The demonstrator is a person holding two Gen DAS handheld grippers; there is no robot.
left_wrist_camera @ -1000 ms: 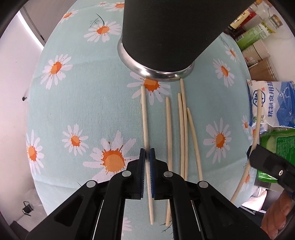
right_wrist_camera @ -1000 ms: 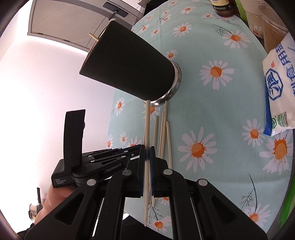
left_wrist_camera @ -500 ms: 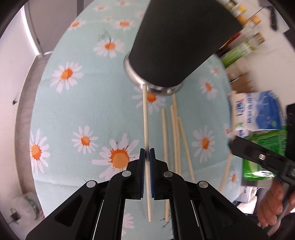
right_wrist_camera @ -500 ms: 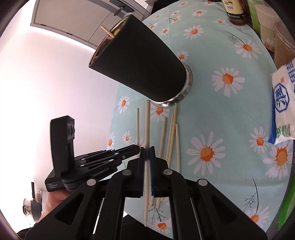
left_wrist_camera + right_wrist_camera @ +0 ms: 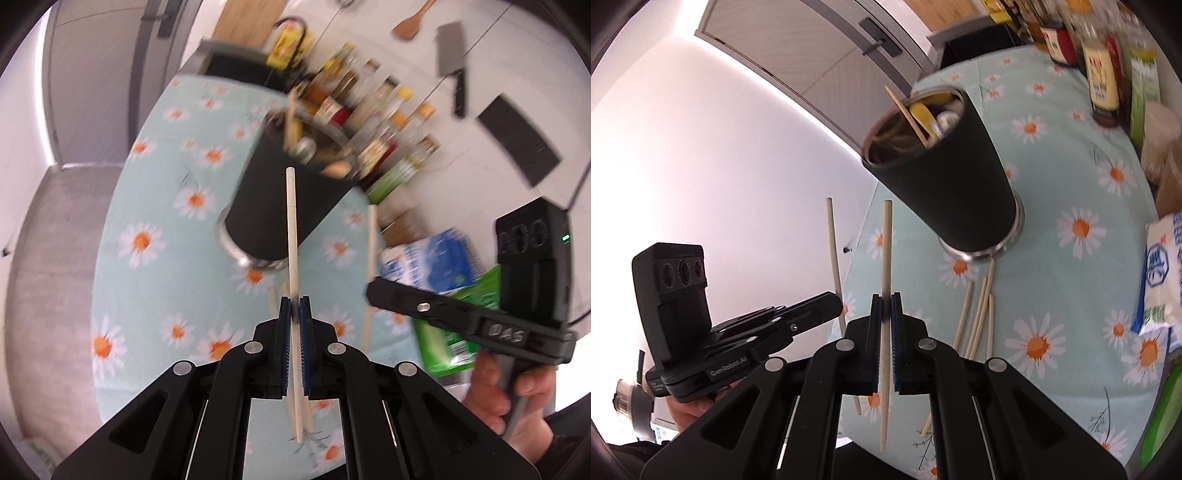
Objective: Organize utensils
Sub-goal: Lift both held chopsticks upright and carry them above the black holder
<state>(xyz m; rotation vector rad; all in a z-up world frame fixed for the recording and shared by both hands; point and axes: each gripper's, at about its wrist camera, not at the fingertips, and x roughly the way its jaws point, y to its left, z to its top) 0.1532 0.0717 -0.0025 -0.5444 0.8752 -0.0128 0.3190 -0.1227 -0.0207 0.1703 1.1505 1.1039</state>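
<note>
Left gripper (image 5: 294,306) pinching one chopstick (image 5: 291,229) mid-length; right gripper (image 5: 885,306) pinching another chopstick (image 5: 885,258) likewise.

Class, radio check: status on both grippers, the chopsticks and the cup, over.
Left gripper and right gripper: jaws shut on one chopstick each. Loose chopsticks lie by black cup. Cup mouth unobstructed, utensils inside.

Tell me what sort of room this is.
Most likely a home kitchen: sauce bottles crowd the table's back edge, a cleaver and wooden spatula hang on the wall, and a black cup holds utensils.
</note>
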